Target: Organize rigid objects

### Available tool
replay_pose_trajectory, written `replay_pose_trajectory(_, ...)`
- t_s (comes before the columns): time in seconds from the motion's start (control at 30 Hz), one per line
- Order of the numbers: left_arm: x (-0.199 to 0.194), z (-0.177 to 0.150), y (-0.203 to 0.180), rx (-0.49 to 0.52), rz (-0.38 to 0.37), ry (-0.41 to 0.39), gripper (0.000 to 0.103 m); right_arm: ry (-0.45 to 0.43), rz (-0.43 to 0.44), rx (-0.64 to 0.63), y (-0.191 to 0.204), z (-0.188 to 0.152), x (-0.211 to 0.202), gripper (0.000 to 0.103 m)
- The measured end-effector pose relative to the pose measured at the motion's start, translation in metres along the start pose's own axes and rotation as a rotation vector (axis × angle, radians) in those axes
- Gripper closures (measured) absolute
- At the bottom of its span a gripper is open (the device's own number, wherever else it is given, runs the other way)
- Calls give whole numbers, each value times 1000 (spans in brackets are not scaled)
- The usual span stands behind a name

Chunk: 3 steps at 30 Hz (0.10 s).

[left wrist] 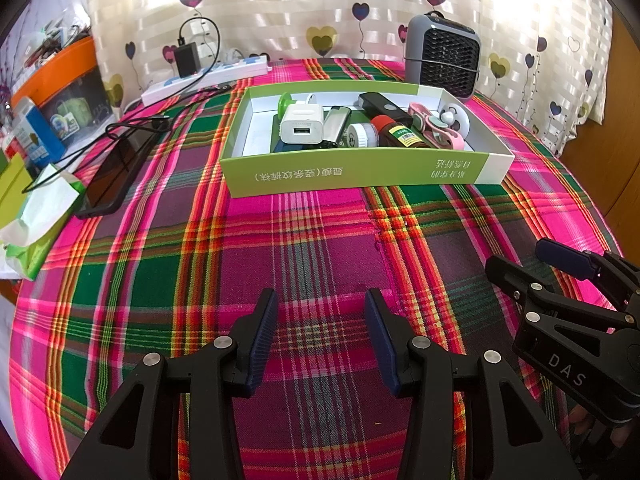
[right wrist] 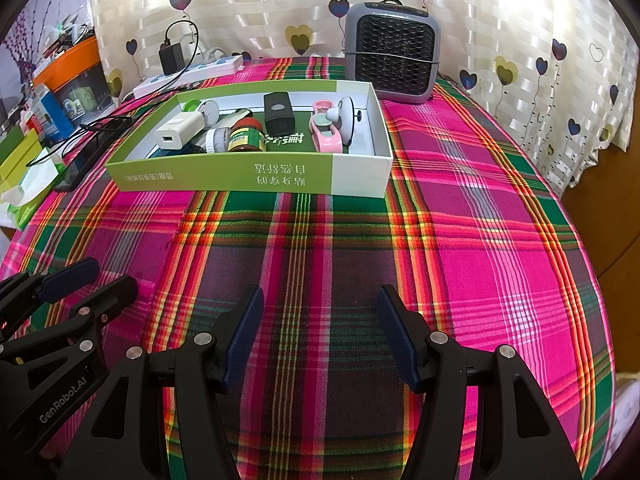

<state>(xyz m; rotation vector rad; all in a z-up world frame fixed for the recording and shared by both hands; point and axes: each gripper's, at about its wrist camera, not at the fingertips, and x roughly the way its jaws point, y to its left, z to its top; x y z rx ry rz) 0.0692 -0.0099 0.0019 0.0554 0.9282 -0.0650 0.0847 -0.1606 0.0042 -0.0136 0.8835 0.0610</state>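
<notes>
A green and white cardboard box (left wrist: 320, 178) (right wrist: 224, 176) stands on the plaid tablecloth in the middle. It holds a white charger (left wrist: 301, 125) (right wrist: 176, 132), a white round jar (left wrist: 362, 135), a red-capped bottle (left wrist: 396, 130) (right wrist: 246, 136), a black rectangular device (left wrist: 382, 106) (right wrist: 279, 114), a silver flat item (left wrist: 336, 121), a pink clip (left wrist: 438, 130) (right wrist: 326, 132) and a small white fan (left wrist: 454, 118) (right wrist: 346, 114). My left gripper (left wrist: 320, 304) (right wrist: 94, 276) is open and empty, near the table's front. My right gripper (right wrist: 320, 300) (left wrist: 516, 260) is open and empty beside it.
A grey heater (left wrist: 442, 56) (right wrist: 392, 56) stands behind the box. A white power strip (left wrist: 204, 78) (right wrist: 188, 74) with a black adapter lies at the back left. A black phone (left wrist: 116, 172) with cables, a tissue pack (left wrist: 38, 216) and boxes crowd the left edge.
</notes>
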Motion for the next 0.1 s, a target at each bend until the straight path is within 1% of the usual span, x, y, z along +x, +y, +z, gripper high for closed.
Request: replay_pose_trajectory(0.1, 0, 0, 0, 0, 0, 0, 59, 0, 0, 0, 0, 0, 0, 44)
